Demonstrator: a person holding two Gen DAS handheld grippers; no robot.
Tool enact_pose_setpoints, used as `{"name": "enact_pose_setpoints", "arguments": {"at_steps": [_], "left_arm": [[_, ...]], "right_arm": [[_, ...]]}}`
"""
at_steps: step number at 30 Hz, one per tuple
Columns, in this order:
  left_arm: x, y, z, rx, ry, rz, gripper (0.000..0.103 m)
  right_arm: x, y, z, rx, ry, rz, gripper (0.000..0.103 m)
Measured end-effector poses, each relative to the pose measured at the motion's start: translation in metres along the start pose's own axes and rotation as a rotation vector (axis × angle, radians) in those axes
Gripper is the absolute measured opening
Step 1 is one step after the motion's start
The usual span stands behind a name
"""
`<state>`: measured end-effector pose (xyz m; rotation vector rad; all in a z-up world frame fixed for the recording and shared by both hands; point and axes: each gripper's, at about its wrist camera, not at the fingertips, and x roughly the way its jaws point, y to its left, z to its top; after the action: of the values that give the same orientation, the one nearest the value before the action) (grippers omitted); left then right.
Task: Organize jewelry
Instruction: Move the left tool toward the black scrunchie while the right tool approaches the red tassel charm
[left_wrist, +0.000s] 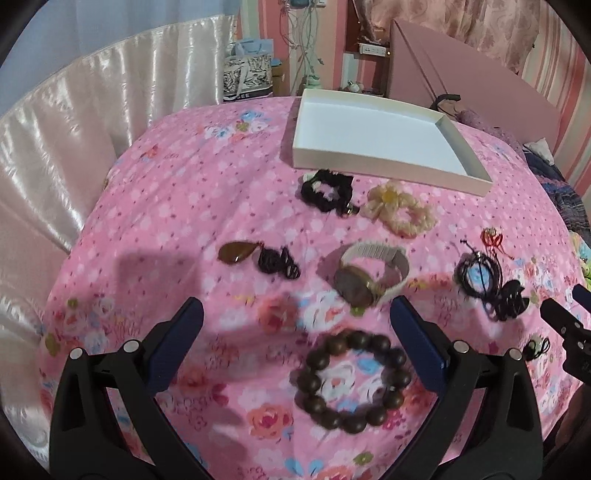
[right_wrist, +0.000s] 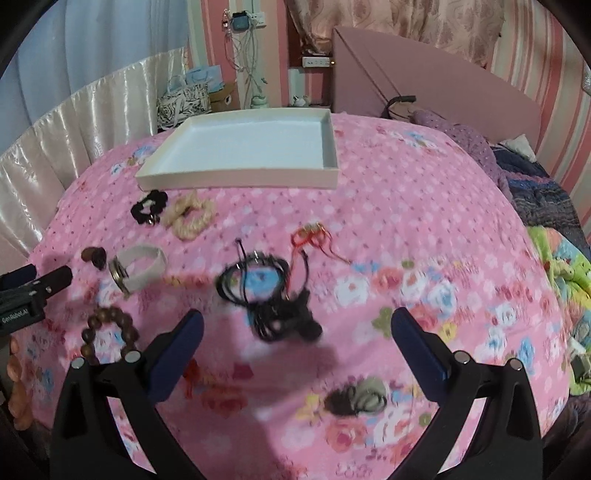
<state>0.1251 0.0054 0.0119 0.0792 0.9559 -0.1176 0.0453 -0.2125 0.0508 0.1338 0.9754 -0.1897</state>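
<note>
Left tool (left_wrist: 295, 325): wide open, empty, hovering over the pink floral bedspread (left_wrist: 184, 206).
Right tool (right_wrist: 295, 332): wide open too, gripping nothing.
Bead bracelet (left_wrist: 354, 380): flat on the bedspread, between the left tool's fingers and toward the right one, not touching either.
Watch (left_wrist: 369, 275): just beyond the left tool's right fingertip, pale strap looped upward.
Brown pendant on black cord (left_wrist: 255, 254): ahead of the left tool, left of the watch.
Black scrunchie (left_wrist: 325, 190): farther off, just short of the tray, beside the cream scrunchie (left_wrist: 400, 210).
Black cord bundle (right_wrist: 269, 295): straight ahead of the right tool, its near end reaching in between the fingertips; blurred.
Red string charm (right_wrist: 314, 236): just beyond the black cords.
Dark hair ties (right_wrist: 356, 400): low between the right tool's fingers, blurred.
White tray (right_wrist: 236, 177): at the far edge of the bed, well apart from both tools.
</note>
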Motion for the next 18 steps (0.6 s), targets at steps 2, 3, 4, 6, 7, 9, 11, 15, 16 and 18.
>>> {"name": "enact_pose_setpoints", "arguments": {"at_steps": [2, 3, 4, 6, 7, 9, 11, 15, 16, 18], "left_arm": [[0.003, -0.003, 0.007, 0.016, -0.001, 0.006, 0.1], [0.006, -0.004, 0.01, 0.023, 0.002, -0.001, 0.1], [0.007, -0.004, 0.012, 0.025, 0.007, -0.008, 0.1], [0.013, -0.005, 0.017, 0.026, 0.025, -0.026, 0.1], [0.015, -0.006, 0.02, 0.031, 0.027, -0.03, 0.1], [0.017, -0.008, 0.022, 0.043, 0.023, -0.027, 0.1], [0.02, -0.011, 0.026, 0.059, 0.018, -0.028, 0.1], [0.027, -0.013, 0.032, 0.063, 0.025, -0.036, 0.1], [0.029, -0.014, 0.033, 0.064, 0.027, -0.036, 0.1], [0.035, -0.015, 0.036, 0.071, 0.034, -0.032, 0.1]], "right_arm": [[0.006, 0.002, 0.009, -0.002, 0.015, 0.011, 0.101], [0.008, 0.003, 0.012, -0.002, 0.018, 0.011, 0.101], [0.011, 0.004, 0.014, -0.004, 0.024, 0.01, 0.101], [0.018, 0.004, 0.018, -0.007, 0.044, 0.017, 0.101], [0.02, 0.004, 0.019, -0.004, 0.052, 0.02, 0.1], [0.027, 0.002, 0.022, 0.007, 0.071, 0.025, 0.1], [0.032, 0.001, 0.024, 0.012, 0.079, 0.021, 0.1], [0.041, 0.002, 0.031, 0.01, 0.09, 0.011, 0.093], [0.045, 0.003, 0.032, 0.008, 0.098, 0.016, 0.089], [0.052, 0.005, 0.035, 0.004, 0.115, 0.024, 0.087]]}}
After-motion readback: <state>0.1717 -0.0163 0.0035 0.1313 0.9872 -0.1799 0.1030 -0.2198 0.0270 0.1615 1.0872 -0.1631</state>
